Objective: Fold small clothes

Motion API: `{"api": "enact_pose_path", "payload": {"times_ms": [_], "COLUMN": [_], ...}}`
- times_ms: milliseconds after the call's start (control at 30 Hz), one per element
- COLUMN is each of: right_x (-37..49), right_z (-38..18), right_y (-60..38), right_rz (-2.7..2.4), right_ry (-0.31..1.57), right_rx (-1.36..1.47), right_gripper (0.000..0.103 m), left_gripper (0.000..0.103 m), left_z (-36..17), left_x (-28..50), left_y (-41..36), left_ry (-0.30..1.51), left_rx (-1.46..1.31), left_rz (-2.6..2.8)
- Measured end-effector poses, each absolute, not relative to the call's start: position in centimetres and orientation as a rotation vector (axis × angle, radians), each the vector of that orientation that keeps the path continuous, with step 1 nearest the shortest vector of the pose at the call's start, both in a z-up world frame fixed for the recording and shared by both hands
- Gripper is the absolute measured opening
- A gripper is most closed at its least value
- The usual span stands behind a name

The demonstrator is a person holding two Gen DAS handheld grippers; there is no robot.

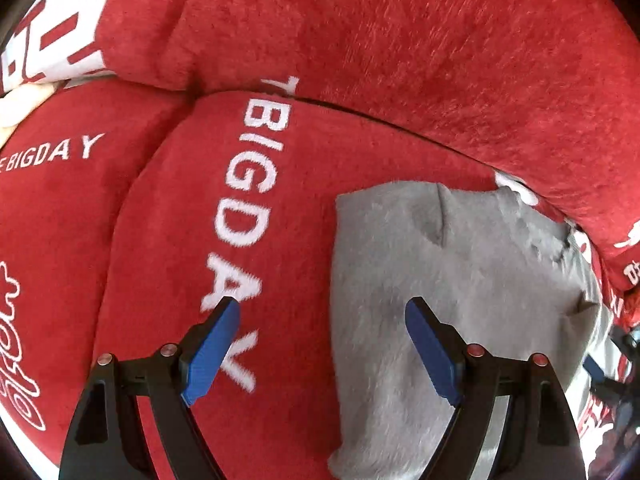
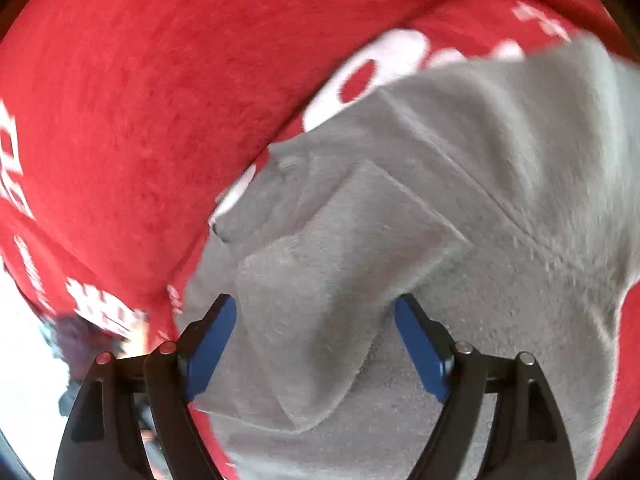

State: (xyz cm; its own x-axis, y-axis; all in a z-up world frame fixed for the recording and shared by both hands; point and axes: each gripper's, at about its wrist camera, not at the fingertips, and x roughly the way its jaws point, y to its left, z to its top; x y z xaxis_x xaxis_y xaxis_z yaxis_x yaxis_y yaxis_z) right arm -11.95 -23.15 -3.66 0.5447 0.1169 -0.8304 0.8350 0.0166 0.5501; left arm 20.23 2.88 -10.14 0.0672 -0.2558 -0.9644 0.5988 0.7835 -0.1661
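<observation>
Left wrist view shows the left gripper [image 1: 322, 310] with its blue fingers [image 1: 212, 354] spread wide and nothing between them; one finger hangs over the red blanket [image 1: 420, 52] with its white "BIGDAY" lettering [image 1: 240, 208], the other over the left edge of the grey garment [image 1: 448, 280], which fills the lower right of that frame. The garment lies on the red blanket (whether a bed or a sofa sits beneath it I cannot tell), its left edge fairly straight, a small crease near its top. Right wrist view, somewhat blurred, has the right gripper [image 2: 316, 312] also spread, with a raised fold of the same grey garment [image 2: 460, 184] sitting between the fingers [image 2: 212, 348]; the pads do not visibly press on it, so I read it as not gripped. A squarish flap [image 2: 352, 232] of cloth lies doubled over the layer below in the middle of that frame, and seams run diagonally toward the upper right. Judging by that overlap, at least one fold looks made, but the piece is still loose and uneven, not a tidy packet. What seems left: take an edge or corner with each gripper, bring it across, flatten, and set the garment aside.
</observation>
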Motion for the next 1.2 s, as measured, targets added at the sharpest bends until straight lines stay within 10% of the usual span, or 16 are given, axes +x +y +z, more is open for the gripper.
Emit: {"api": "enact_pose_path", "payload": {"times_ms": [333, 400, 433, 467, 833, 1133, 1200], "right_x": [-12.5, -14.0, -14.2, -14.0, -13.3, -13.6, -10.8], "right_z": [-4.6, -5.8, -6.1, -6.3, -3.6, -2.2, -3.5], "right_y": [-24.0, -23.8, -23.9, -24.1, -27.7, -21.2, -18.3], "right_rz": [-0.707, -0.722, -0.736, -0.729, -0.747, -0.557, -0.41], "right_ry": [0.856, 0.802, 0.806, 0.825, 0.932, 0.856, 0.834], "right_rx": [1.584, 1.674, 1.688, 1.683, 1.407, 1.596, 1.711], "right_gripper": [0.07, 0.05, 0.013, 0.007, 0.012, 0.039, 0.045], "left_gripper": [0.085, 0.085, 0.085, 0.085, 0.085, 0.085, 0.071], "left_z": [-9.6, -9.8, -9.8, -9.6, -8.0, -9.5, -10.0], "left_x": [18.7, 18.5, 18.4, 18.3, 18.0, 21.2, 21.4], "left_y": [1.8, 1.8, 1.7, 1.8, 3.7, 0.7, 0.0], "left_ry": [1.321, 1.321, 1.315, 1.305, 1.287, 1.392, 1.409], "left_rx": [0.397, 0.404, 0.405, 0.406, 0.409, 0.362, 0.366], "left_rz": [-0.586, -0.573, -0.565, -0.556, -0.54, -0.689, -0.705]}}
